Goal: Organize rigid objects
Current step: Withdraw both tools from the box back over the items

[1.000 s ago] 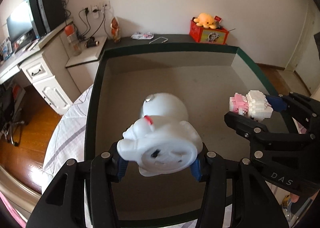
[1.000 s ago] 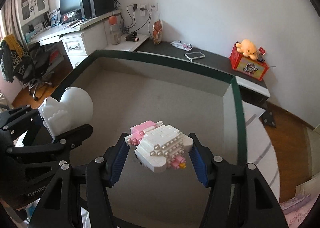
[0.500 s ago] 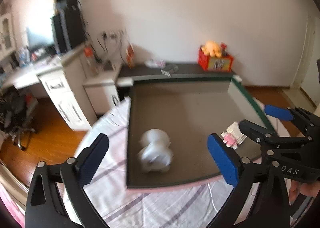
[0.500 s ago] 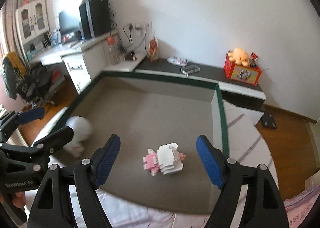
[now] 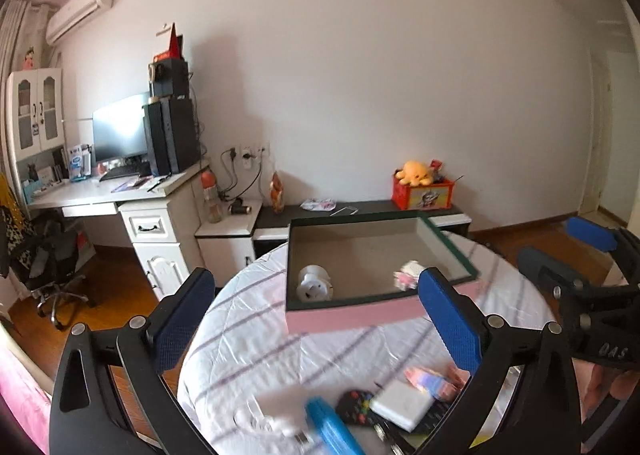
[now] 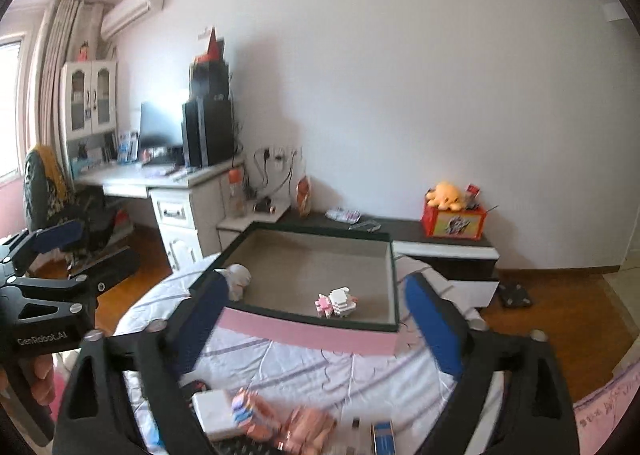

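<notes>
A white round figure (image 5: pixel 314 283) (image 6: pixel 239 279) lies in the near left corner of the green-rimmed box (image 5: pixel 352 317) (image 6: pixel 304 331). The pink-and-white brick figure (image 5: pixel 408 280) (image 6: pixel 336 302) rests near the box's front wall, further right. My left gripper (image 5: pixel 314 295) (image 6: pixel 92 249) is open and empty, held back from the box and above the cloth. Beside it, my right gripper (image 6: pixel 316 287) (image 5: pixel 560 245) is opening its jaws with nothing between them. Neither gripper touches a figure.
The box sits on a white striped cloth (image 5: pixel 248 335). Close below the grippers lie a white flat case (image 5: pixel 400 405) (image 6: pixel 212 411), a blue item (image 5: pixel 328 427), a dark remote (image 5: pixel 354 407) and pink brick pieces (image 6: pixel 280 415). Desk and chair (image 5: pixel 52 263) stand left.
Both grippers let go of their figures, which now lie in the box. Both pulled back and upward from the box, jaws spread wide, and a pile of near objects came into view.
</notes>
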A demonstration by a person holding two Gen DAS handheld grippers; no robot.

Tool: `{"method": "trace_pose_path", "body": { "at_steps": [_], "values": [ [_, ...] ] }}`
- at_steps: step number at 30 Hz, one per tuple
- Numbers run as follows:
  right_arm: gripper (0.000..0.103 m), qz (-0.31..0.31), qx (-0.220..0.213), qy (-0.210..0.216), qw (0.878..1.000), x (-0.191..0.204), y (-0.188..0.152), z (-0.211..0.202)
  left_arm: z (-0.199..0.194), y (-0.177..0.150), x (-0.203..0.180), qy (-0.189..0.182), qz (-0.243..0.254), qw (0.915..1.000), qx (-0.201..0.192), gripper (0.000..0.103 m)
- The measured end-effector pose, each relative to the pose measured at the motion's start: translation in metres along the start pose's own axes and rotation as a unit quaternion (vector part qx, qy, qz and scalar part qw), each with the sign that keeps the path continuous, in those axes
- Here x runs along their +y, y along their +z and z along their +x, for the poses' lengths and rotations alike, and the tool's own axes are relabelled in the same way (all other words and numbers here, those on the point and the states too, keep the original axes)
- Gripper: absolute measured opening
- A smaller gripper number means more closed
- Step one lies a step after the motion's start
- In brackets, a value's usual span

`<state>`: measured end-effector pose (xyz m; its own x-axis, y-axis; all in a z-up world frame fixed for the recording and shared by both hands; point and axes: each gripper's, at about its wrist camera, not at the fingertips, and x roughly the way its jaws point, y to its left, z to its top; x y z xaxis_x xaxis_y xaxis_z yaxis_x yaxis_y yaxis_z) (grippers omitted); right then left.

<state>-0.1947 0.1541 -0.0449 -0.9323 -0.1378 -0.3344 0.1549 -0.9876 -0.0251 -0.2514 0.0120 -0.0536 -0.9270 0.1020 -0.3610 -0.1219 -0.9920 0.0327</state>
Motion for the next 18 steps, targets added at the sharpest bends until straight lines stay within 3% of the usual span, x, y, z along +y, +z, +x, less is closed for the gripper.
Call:
{"method": "trace_pose_path", "body": {
  "at_steps": [2, 6, 18],
  "values": [
    [0.103, 0.000, -0.023, -0.008, 1.000, 0.002, -0.006, -0.022, -0.018, -0.007, -0.003, -0.010, 0.005, 0.9999, -0.005, 0.103],
    [0.103, 0.005, -0.033, -0.016, 0.999, 0.002, -0.012, -0.050, -0.043, -0.017, -0.009, 0.005, 0.022, 0.9997, -0.011, 0.103],
    [0.103, 0.014, -0.031, -0.017, 0.999, 0.004, -0.024, -0.073, -0.073, -0.031, -0.002, 0.006, 0.016, 0.9998, -0.011, 0.103]
  ]
}}
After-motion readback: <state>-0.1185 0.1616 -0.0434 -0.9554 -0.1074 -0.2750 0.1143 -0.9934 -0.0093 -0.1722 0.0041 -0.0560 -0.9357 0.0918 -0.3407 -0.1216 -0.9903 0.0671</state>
